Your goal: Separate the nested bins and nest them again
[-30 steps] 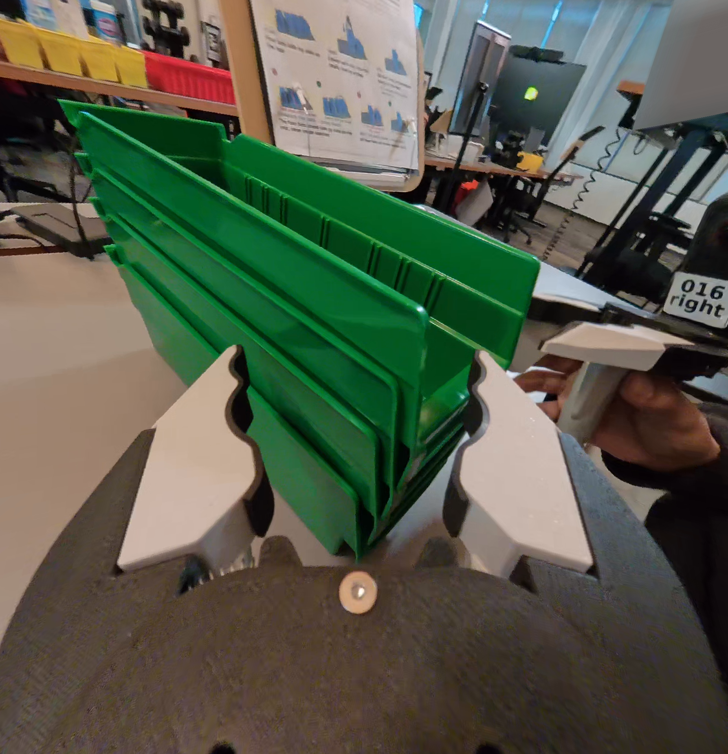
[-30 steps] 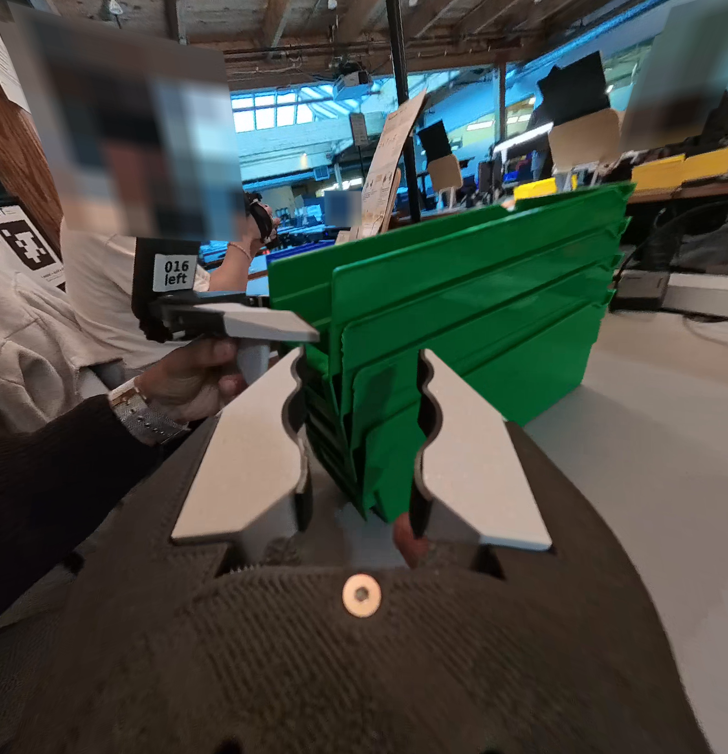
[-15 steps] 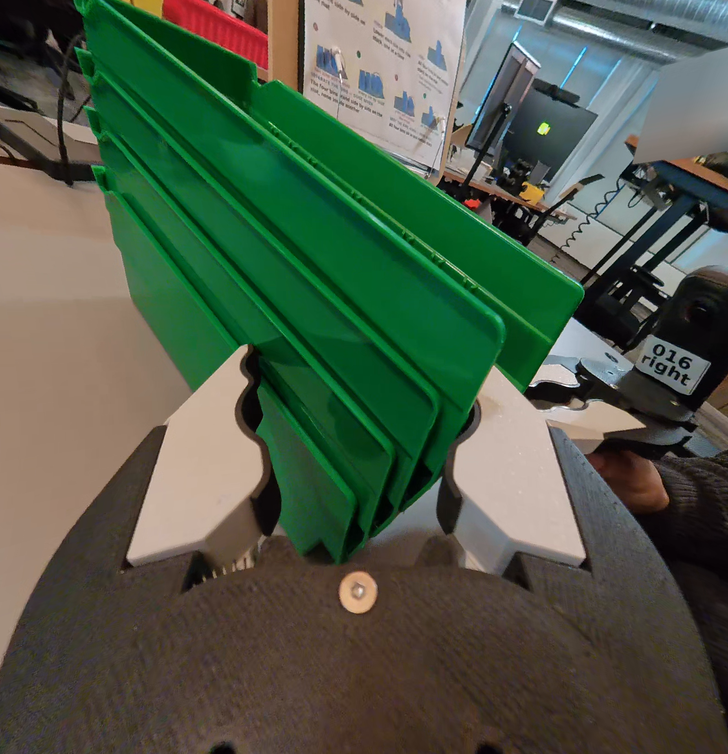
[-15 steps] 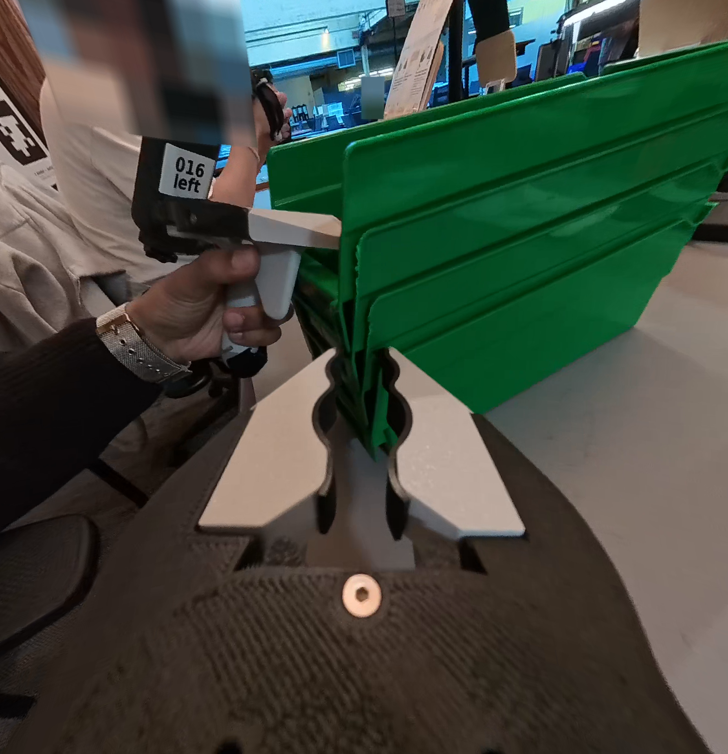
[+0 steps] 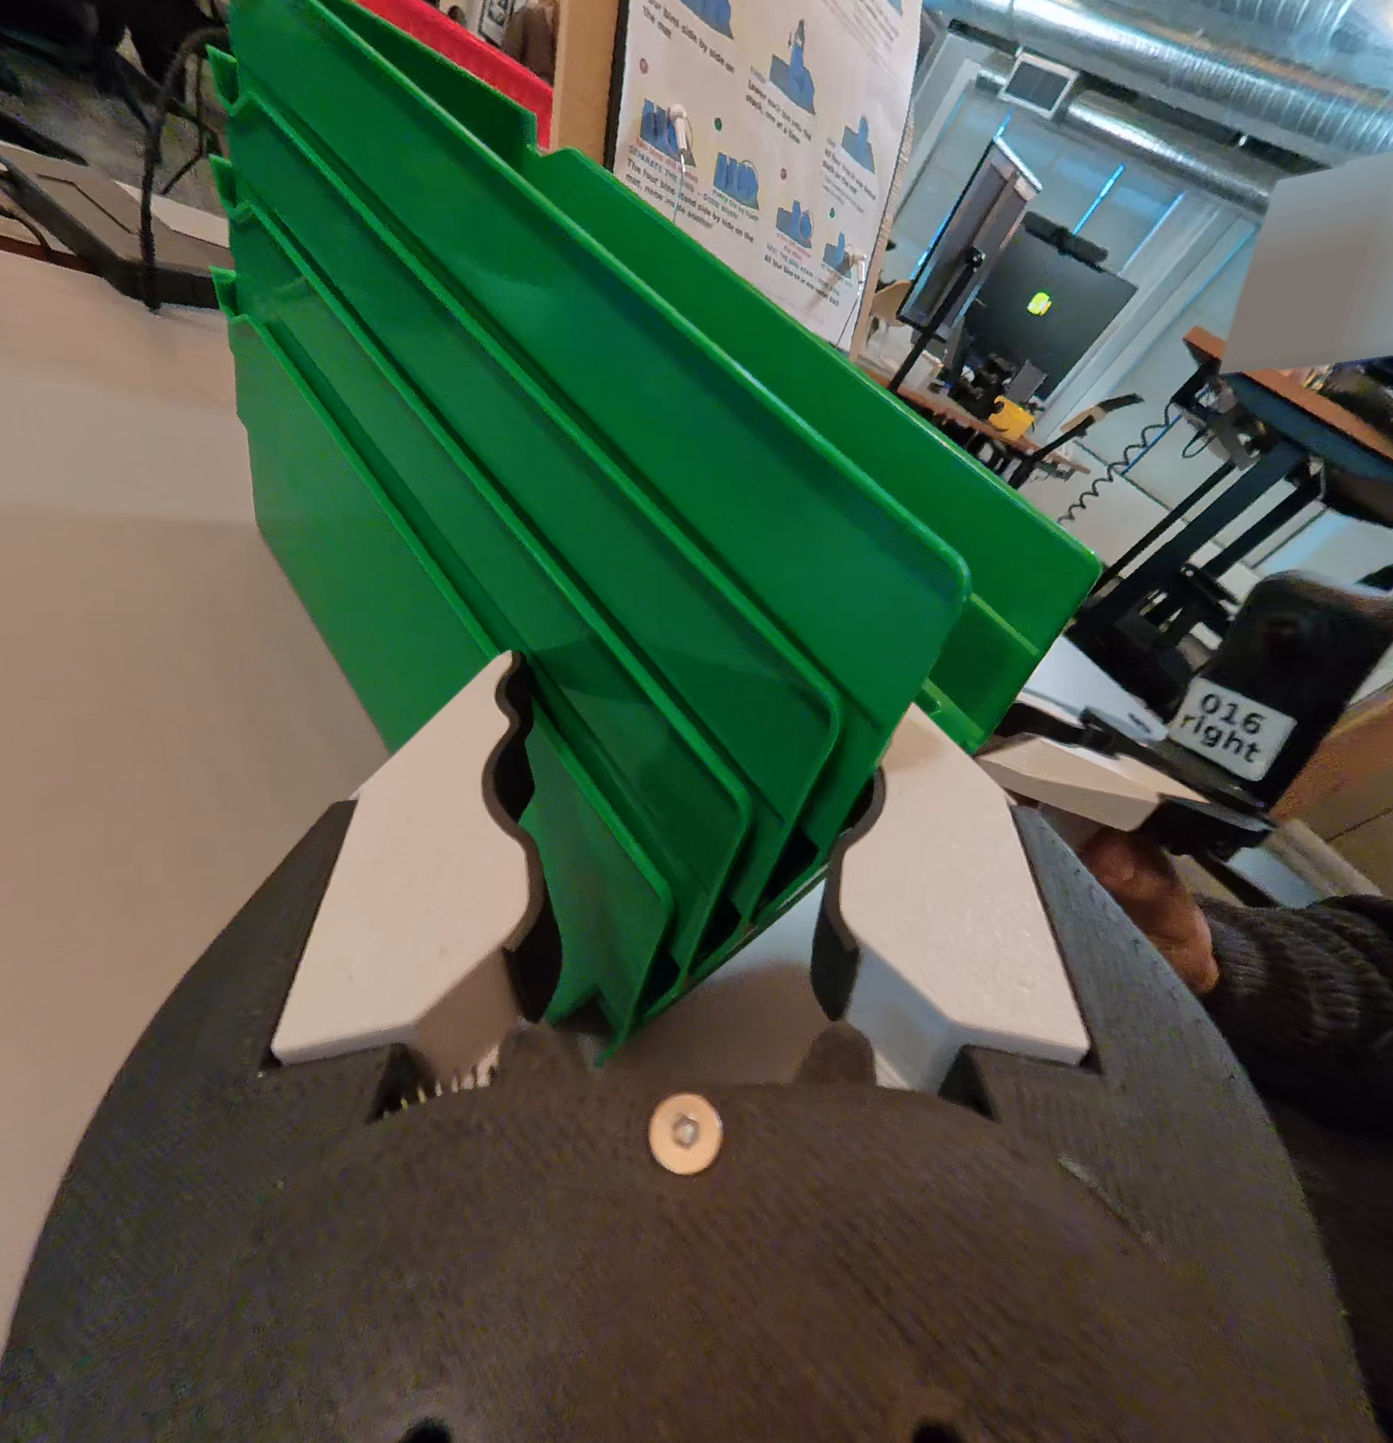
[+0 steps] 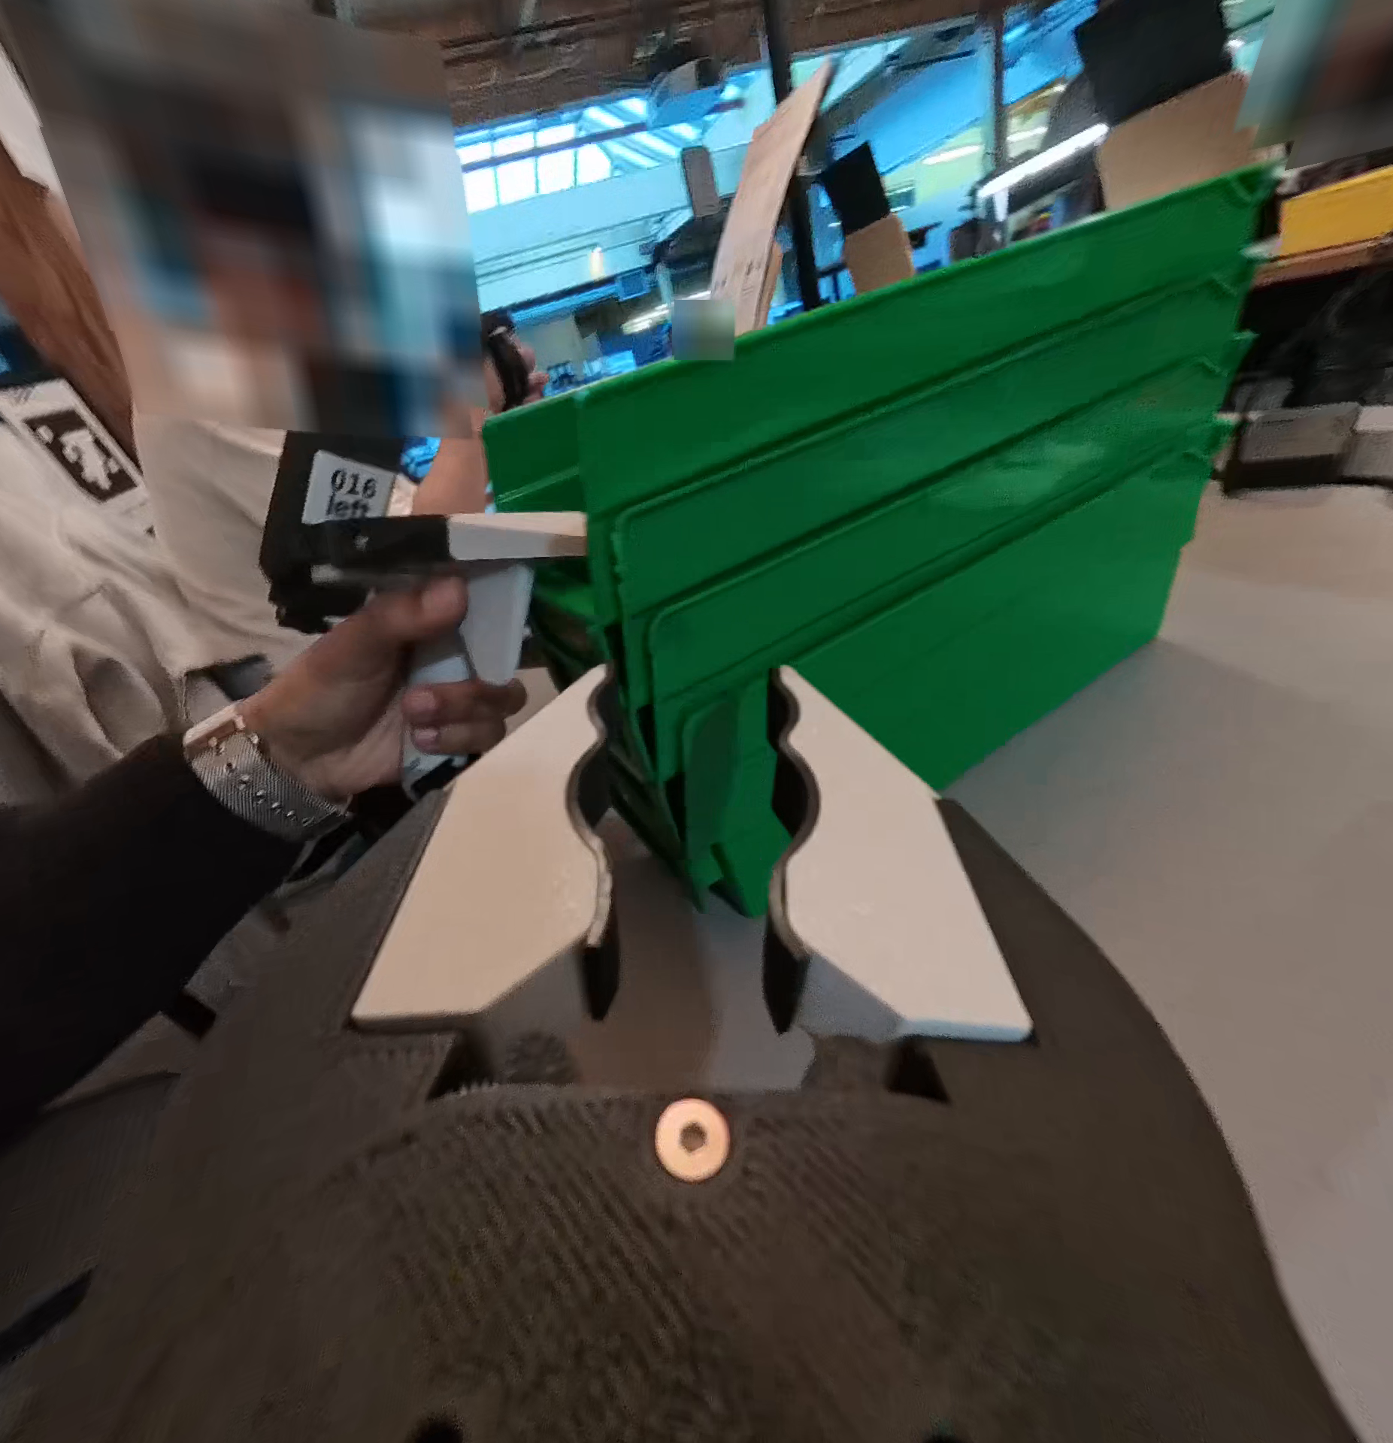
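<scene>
A stack of several nested green bins [image 5: 599, 437] stands on the pale table [image 5: 91, 625], long side running away from me. My left gripper [image 5: 701, 750] is closed around the bundle of side walls at the stack's near left corner, fingers touching the outer wall and the top bin's wall. My right gripper [image 6: 689, 726] is pinched on the walls at the near right corner of the stack [image 6: 951, 546]. Each gripper shows in the other's view: the right gripper [image 5: 1068, 781] beside the stack, and the left gripper [image 6: 513, 539] touching the top bin's end. I cannot tell whether the near end is off the table.
A poster board [image 5: 755, 133] stands behind the stack. A dark device with cables [image 5: 76, 226] lies at the table's far left. A seated person in a pale top [image 6: 68, 586] is left of the stack. Bare table [image 6: 1224, 781] lies to the right.
Both grippers have slid further onto the near corners of the stack and their fingers have narrowed onto the walls. The stack now looms higher and more tilted in the left wrist view.
</scene>
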### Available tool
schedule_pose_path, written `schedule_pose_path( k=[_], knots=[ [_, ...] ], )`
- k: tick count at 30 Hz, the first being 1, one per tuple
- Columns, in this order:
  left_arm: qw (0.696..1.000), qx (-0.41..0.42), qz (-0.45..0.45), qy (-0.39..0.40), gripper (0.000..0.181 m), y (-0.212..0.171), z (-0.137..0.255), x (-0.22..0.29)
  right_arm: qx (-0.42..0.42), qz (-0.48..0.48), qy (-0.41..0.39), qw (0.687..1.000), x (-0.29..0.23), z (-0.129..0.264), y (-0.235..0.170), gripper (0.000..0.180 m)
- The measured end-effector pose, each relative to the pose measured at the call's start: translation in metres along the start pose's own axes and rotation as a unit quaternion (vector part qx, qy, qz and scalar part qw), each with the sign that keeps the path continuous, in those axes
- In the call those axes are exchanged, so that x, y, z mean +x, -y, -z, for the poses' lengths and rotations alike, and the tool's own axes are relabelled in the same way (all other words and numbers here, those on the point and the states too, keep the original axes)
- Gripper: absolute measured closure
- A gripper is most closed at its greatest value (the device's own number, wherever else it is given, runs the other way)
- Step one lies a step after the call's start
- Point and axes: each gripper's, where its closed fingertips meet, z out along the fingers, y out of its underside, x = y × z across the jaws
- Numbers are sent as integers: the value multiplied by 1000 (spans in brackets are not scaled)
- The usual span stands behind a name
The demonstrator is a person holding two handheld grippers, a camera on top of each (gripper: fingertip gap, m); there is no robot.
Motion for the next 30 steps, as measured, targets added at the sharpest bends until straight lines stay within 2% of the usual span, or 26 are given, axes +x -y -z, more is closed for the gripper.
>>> schedule_pose_path(
  k=[2,7,14,18,23,30],
  knots=[
    [1000,8,8,-2,103,0,2,0,-14,-24,-11,1000,7,-1,-9,138],
    [1000,10,16,9,106,0,7,-2,-58,-75,30,995,-11,-8,-31,131],
    [999,23,37,16,102,2,22,0,-82,-34,70,994,-38,-12,-38,114],
    [998,37,30,35,100,3,30,2,-80,-34,110,990,-51,-9,-37,88],
    [999,38,21,13,89,6,33,22,-83,-7,132,988,-58,-3,-38,82],
    [992,58,-65,94,84,31,40,39,-120,29,81,989,-19,15,-43,87]
  ],
)
